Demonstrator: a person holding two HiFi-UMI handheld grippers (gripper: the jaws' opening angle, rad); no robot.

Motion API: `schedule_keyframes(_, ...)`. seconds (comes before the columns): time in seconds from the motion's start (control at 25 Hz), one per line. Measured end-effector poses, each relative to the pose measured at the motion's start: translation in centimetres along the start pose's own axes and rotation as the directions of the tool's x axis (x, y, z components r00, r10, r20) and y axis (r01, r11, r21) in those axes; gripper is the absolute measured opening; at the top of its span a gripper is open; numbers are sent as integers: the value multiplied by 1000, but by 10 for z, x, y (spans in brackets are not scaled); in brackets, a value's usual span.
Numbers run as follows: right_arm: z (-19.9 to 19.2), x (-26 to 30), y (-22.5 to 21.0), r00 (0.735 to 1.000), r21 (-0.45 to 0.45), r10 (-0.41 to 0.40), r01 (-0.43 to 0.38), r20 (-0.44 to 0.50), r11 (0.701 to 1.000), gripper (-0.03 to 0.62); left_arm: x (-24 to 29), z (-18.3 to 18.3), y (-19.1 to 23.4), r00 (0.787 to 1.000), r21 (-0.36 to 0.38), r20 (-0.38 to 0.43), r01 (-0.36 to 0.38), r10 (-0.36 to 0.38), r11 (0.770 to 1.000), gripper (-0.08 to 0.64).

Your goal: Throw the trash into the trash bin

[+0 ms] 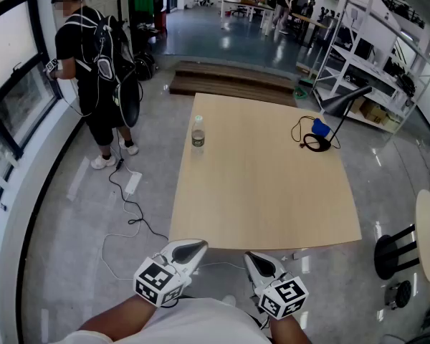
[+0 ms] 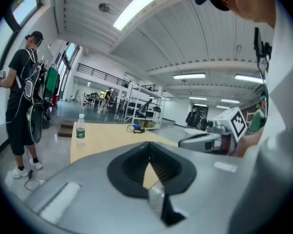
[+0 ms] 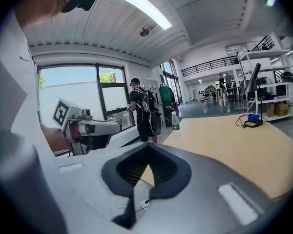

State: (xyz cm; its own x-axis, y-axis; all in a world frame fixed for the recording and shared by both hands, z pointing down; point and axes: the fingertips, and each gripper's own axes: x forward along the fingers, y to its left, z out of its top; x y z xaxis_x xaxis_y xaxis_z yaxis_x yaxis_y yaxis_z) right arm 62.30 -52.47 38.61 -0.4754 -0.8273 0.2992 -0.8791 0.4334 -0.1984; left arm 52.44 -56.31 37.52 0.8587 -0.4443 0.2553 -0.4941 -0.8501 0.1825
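A clear plastic bottle [image 1: 198, 136], white-capped and green-labelled, is being left standing upright at the far left of the table [image 1: 272, 192]; its contents cannot be told. The left gripper [image 1: 189, 250] and right gripper [image 1: 256, 262] are being held closed, empty, beside the near edge.

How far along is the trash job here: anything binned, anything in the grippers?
Nothing looks done: the plastic bottle, probably the trash, stands upright on the table, untouched. Nothing in hand: left gripper and right gripper are shut, empty, short of the table's near edge. Left: grasp the bottle and bin it; no trash bin shows in any view.
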Motion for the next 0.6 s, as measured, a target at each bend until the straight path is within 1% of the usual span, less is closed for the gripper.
schedule_keyframes(0.24, 10, 8, 2, 1000, -3, 5, -5, -1, 1000, 2, -5, 10, 10, 1000, -2, 10, -4, 4, 1000, 9)
schedule_keyframes(0.4, 7, 8, 3, 1000, -2, 0, 0, -8, 1000, 2, -5, 10, 8, 1000, 1, 13, -1, 1, 1000, 9)
schedule_keyframes(0.44, 8, 7, 3, 1000, -2, -3, 3, 1, 1000, 2, -5, 9, 7, 1000, 0, 12, 0, 0, 1000, 9)
schedule_keyframes(0.52, 17, 3, 4, 999, -7, 1, -1, 48, 1000, 2, -5, 9, 6, 1000, -4, 11, 1, -1, 1000, 9)
schedule_keyframes(0.6, 27, 0, 9, 995, -22, 22, -20, 95, 1000, 2, -5, 8, 5, 1000, -7, 9, 1, -1, 1000, 9)
